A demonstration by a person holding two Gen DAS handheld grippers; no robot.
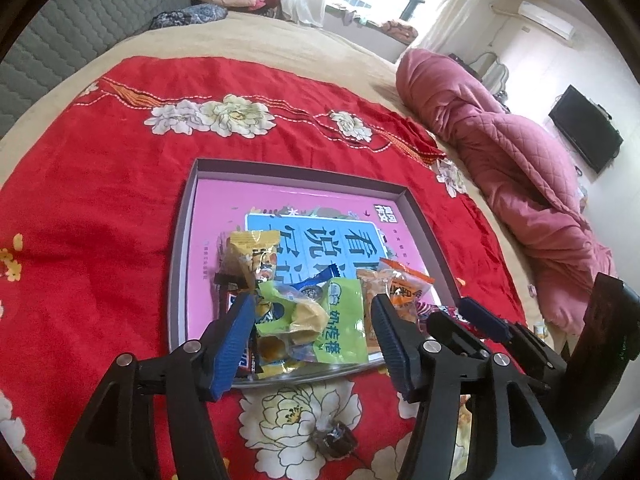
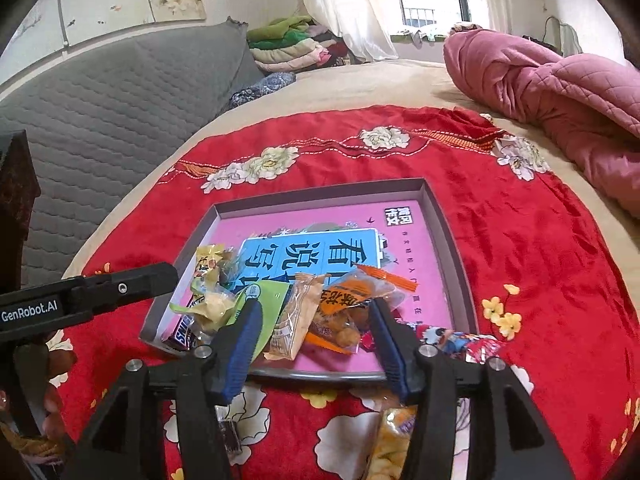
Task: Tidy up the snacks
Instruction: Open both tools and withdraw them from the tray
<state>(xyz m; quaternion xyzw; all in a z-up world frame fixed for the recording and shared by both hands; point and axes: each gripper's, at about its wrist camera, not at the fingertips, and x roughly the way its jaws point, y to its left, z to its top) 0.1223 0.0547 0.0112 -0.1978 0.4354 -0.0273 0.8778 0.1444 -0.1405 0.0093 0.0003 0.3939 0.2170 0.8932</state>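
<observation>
A shallow grey box with a pink and blue printed bottom lies on the red flowered cloth; it also shows in the right wrist view. Several snack packets are piled at its near end: a green packet, a yellow one, an orange one, a Snickers bar. My left gripper is open above the green packet, holding nothing. My right gripper is open above the pile, empty. A dark wrapped sweet lies outside the box.
A red cartoon packet lies at the box's near right corner, and a yellow packet on the cloth under my right gripper. A pink quilt is heaped to the right. A grey padded headboard is at the left.
</observation>
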